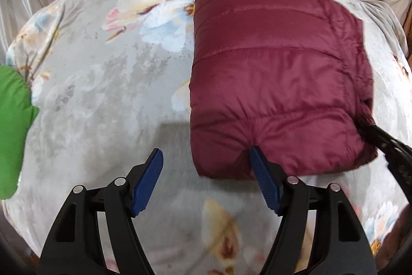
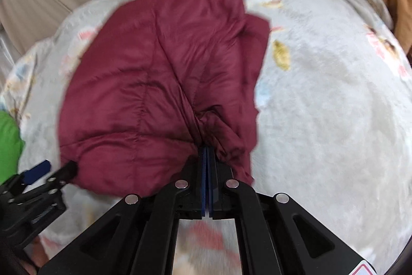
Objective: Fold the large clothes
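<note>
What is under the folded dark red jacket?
The jacket lies on a grey blanket with a flower pattern, which shows all around it. Whatever is directly beneath the jacket is covered.

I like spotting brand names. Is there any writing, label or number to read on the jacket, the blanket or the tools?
None readable: the maroon jacket and the flowered blanket show no writing.
A red-edged sticker on the right gripper's body is cut off, unreadable.

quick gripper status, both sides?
Left gripper: open, holding nothing; one fingertip touches the maroon jacket.
Right gripper: closed, pinching bunched jacket fabric.
</note>
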Motion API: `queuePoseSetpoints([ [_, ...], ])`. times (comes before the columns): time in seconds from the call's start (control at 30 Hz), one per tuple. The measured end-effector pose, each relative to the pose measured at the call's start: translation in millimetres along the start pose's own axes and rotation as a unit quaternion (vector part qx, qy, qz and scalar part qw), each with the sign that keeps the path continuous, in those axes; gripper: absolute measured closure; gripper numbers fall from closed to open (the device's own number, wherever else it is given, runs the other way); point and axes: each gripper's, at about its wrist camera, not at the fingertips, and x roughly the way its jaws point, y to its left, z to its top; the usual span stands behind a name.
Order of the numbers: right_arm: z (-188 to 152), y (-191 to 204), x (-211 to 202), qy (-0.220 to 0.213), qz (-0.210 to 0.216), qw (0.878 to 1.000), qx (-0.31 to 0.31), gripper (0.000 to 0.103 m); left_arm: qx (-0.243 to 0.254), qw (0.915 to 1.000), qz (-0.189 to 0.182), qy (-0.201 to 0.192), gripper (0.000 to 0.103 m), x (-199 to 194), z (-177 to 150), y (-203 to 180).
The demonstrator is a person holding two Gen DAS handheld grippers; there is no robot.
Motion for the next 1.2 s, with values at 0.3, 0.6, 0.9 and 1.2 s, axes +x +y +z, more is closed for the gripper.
queuePoseSetpoints([
  [0.3,-52,-6,-61,-0.048,-0.03,0.998,-0.022,0.052,-0.029,0.9993,-0.001,-0.025,0.035,-41,-35,-21],
  [0.6,-83,-12,-38,-0.012,-0.031,0.999,-0.037,0.047,-0.027,0.9995,0.016,0.007,0.035,-14,-80,-51],
  [0.9,-107,-10,-14,0.023,-0.035,0.998,-0.038,0.047,-0.026,0.9989,0.031,0.026,0.035,5,-102,-60],
  [1.2,-113,-7,-5,0.035,-0.039,0.998,-0.033,0.047,-0.029,0.9988,0.026,0.028,0.035,12,-101,-57],
])
